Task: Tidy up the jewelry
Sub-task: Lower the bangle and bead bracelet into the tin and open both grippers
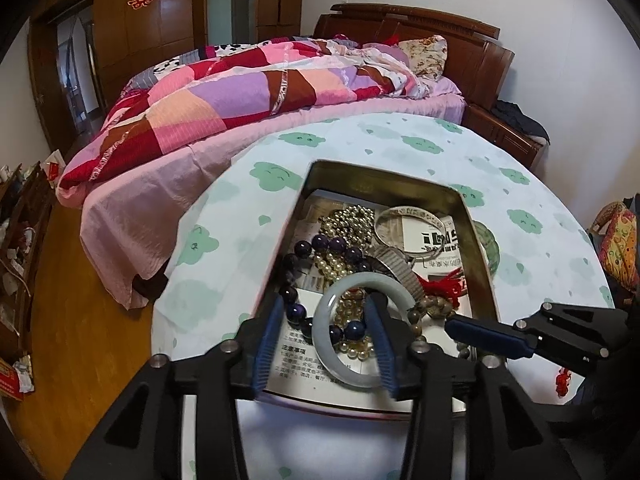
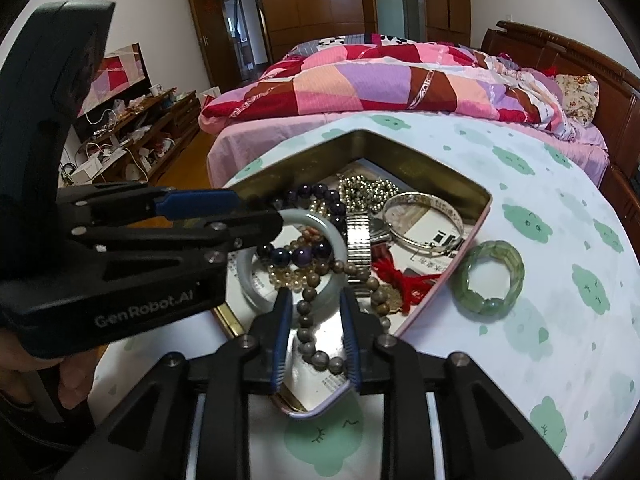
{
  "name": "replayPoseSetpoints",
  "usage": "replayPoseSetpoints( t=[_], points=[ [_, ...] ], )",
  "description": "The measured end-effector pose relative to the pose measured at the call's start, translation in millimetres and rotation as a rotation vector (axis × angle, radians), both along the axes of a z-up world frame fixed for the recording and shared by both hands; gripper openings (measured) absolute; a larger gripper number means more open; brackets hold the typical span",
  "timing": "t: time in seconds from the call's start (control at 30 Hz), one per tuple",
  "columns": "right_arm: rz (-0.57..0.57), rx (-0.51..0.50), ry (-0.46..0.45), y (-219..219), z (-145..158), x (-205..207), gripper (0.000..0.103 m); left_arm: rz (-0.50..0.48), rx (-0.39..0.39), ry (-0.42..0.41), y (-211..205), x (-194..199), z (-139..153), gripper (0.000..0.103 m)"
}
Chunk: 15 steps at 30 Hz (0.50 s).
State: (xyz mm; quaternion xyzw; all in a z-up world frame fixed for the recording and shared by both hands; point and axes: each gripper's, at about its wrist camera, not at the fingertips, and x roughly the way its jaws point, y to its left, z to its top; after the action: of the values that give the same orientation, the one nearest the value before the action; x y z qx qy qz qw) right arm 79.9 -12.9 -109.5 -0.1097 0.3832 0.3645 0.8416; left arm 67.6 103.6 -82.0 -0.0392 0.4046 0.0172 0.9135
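1. Between my left gripper point(image 1: 326, 320) fingers lies the pale jade bangle point(image 1: 346, 328); they stand spread and released, one inside its hole to hook the rim.
2. My right gripper point(image 2: 314, 308), also released, straddles the brown bead strand point(image 2: 308, 320).
3. Both pieces rest inside the tin point(image 1: 472, 240); beyond my right fingers, the green bangle point(image 2: 490, 276) lies outside.

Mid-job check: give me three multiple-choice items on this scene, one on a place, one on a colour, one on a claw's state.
1. Where is the green bracelet?
A. in the tin
B. on the tablecloth beside the tin
C. on the bed

2. What colour is the tassel in the tin?
A. red
B. blue
C. yellow

3. How is the left claw?
A. shut, empty
B. out of view
C. open, straddling the pale jade bangle

Key: B, it lies outside the rim; A, clearly red; C, fingers stand apart with the bangle's left arc between them.
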Motion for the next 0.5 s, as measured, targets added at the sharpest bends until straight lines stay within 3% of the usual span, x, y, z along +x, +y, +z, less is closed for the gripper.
replayPoseSetpoints(
  t=[0.17,0.33,0.5],
  points=[
    [0.012,0.006,-0.018,1,5,-7,0.05,-0.005,0.007,-0.02,-2,-2,7,0.057],
    [0.011,0.01,-0.019,1,6,-7,0.052,0.009,0.005,-0.041,2,-5,14,0.06],
    [-0.008,0.013,-0.03,-2,8,-7,0.052,0.04,0.01,-0.062,7,-6,19,0.07]
  ],
)
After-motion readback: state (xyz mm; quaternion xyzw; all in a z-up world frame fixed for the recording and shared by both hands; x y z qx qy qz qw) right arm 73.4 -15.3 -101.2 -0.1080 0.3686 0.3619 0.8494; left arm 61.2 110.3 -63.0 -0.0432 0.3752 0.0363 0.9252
